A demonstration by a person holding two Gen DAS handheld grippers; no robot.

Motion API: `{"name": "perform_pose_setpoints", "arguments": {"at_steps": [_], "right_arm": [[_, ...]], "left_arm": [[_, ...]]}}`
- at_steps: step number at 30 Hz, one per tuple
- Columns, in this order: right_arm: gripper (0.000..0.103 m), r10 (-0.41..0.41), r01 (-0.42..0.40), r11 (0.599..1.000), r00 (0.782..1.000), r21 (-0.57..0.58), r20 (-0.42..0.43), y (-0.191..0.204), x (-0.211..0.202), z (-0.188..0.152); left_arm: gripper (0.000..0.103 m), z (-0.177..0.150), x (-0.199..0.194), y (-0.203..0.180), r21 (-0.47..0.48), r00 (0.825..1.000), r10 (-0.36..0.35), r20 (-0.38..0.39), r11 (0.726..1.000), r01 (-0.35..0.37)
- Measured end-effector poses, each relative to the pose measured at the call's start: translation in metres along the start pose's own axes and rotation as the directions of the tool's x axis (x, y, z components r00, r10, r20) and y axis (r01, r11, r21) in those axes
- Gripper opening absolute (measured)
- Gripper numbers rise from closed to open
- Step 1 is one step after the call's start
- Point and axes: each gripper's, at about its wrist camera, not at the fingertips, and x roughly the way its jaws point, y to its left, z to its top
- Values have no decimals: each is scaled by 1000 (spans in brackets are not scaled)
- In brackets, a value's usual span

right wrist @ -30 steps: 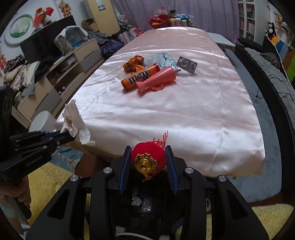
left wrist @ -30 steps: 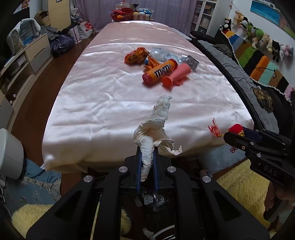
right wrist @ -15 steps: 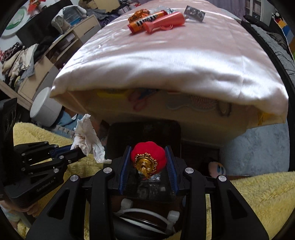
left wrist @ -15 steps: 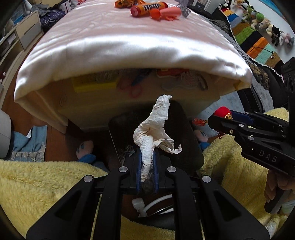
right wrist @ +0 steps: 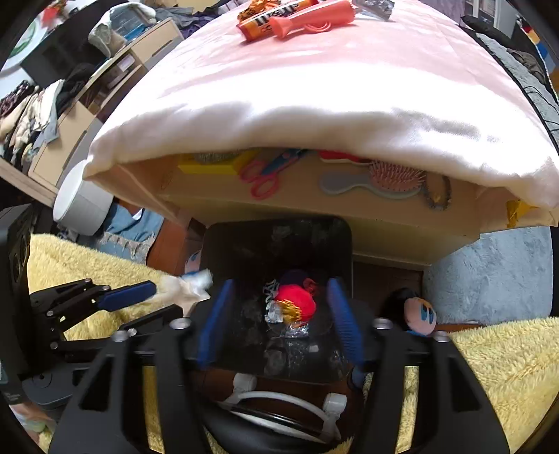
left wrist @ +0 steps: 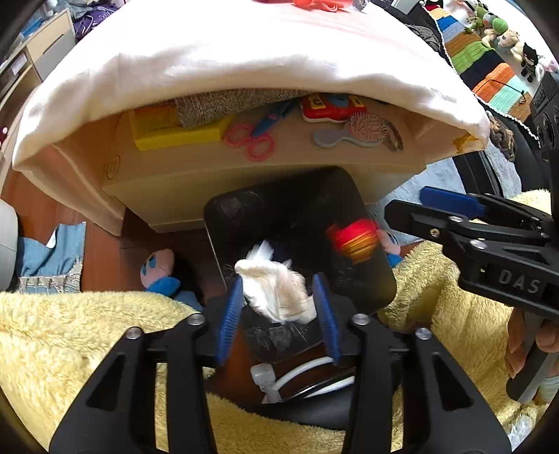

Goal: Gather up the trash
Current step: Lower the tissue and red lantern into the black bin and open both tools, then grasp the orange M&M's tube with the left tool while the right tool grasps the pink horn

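A black trash bin (left wrist: 279, 199) (right wrist: 276, 227) stands on the floor under the table's front edge. My left gripper (left wrist: 277, 283) (right wrist: 160, 300) points down over it and its jaws are opening. A crumpled white tissue (left wrist: 276, 290) (right wrist: 188, 288), blurred, hangs loose between its blue pads. My right gripper (right wrist: 281, 283) (left wrist: 412, 206) is beside it over the bin, its jaws opening too, with nothing pressed between them. A red ornament (right wrist: 295, 302) (left wrist: 353, 239) with gold trim is below the pads, dropping into the bin among foil scraps.
The table's pink cloth (right wrist: 314, 87) carries an orange candy tube (right wrist: 269, 22), an orange plastic horn (right wrist: 311, 21) and wrappers. Yellow fluffy rugs (left wrist: 70, 331) flank the bin. A plush toy (right wrist: 419, 314) lies to its right, and a white round container (right wrist: 84, 206) stands to its left.
Both grippers have opened over the bin. The tissue has slipped down between the left pads, and the red ornament has left the right pads and is falling into the bin.
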Motion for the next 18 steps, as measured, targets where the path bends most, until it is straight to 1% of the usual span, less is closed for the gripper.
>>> {"name": "perform_pose_setpoints", "arguments": {"at_steps": [2, 3, 4, 5, 6, 7, 8, 10, 13, 18], "right_arm": [[63, 4, -4, 1000, 1000, 10, 11, -4, -4, 4], [64, 2, -3, 1000, 1000, 14, 18, -5, -6, 7], [70, -3, 2, 1000, 1000, 17, 29, -7, -10, 10], [80, -7, 7, 1000, 999, 18, 41, -8, -13, 12], [84, -13, 12, 1000, 998, 18, 55, -9, -17, 16], [89, -18, 17, 1000, 997, 18, 69, -10, -21, 19], [91, -19, 18, 1000, 996, 17, 82, -11, -25, 22], [91, -16, 14, 1000, 994, 21, 105, -16, -33, 29], [93, -21, 16, 999, 989, 40, 147, -25, -46, 42], [94, -62, 48, 996, 980, 74, 190, -43, -58, 69]], "left_arm": [[50, 4, -3, 0, 4, 1000, 8, 8, 1000, -8], [55, 6, -5, 1, 3, 1000, 11, 12, 1000, -11], [62, 9, -6, 2, 1, 1000, 13, 18, 1000, -13], [66, 11, -8, 2, -1, 1000, 15, 24, 1000, -15], [76, 14, -9, 3, -3, 999, 18, 30, 1000, -18], [82, 18, -12, 3, -5, 999, 20, 36, 1000, -20], [84, 21, -15, 2, -5, 999, 19, 44, 1000, -19], [92, 29, -22, 3, -6, 998, 16, 66, 1000, -16], [94, 43, -35, 5, -9, 994, 17, 108, 1000, -17], [94, 71, -48, 7, -10, 986, 24, 166, 1000, -23]]}}
